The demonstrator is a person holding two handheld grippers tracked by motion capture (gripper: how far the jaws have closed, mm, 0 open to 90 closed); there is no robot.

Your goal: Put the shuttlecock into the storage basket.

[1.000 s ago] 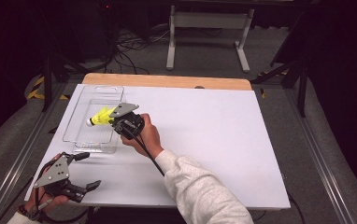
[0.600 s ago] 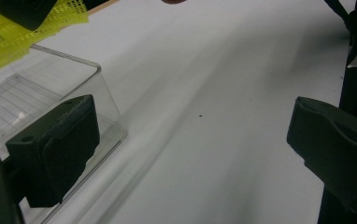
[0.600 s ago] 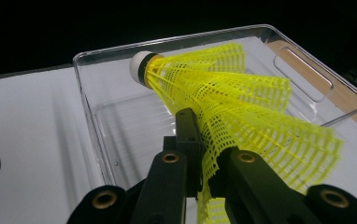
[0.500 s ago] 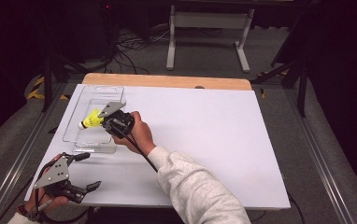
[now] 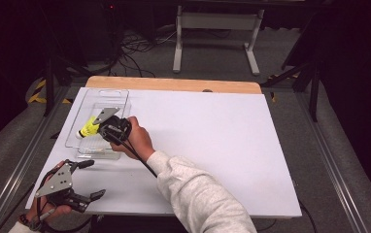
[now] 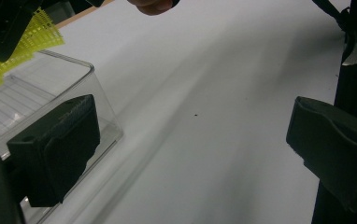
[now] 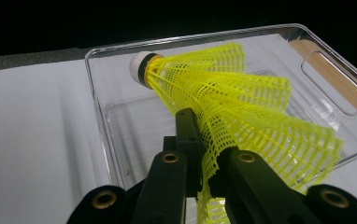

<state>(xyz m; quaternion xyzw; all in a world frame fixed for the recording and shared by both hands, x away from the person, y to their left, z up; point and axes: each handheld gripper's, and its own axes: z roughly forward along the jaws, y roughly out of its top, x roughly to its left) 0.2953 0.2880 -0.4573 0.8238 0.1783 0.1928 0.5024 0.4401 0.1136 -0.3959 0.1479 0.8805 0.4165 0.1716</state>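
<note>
Shuttlecock (image 7: pixel 223 98), yellow with a white cork, is pinched by its mesh skirt in the closed right gripper (image 5: pixel 107 127) and hangs over the clear plastic tray (image 5: pixel 120 99) at the table's (image 5: pixel 212 131) left side. Compared with a second ago, the right gripper has carried it further left, from the tray's right edge to above its middle. The left gripper (image 5: pixel 89 179) rests near the front left corner with its jaws wide apart, unmoved. No writing can be read anywhere.
</note>
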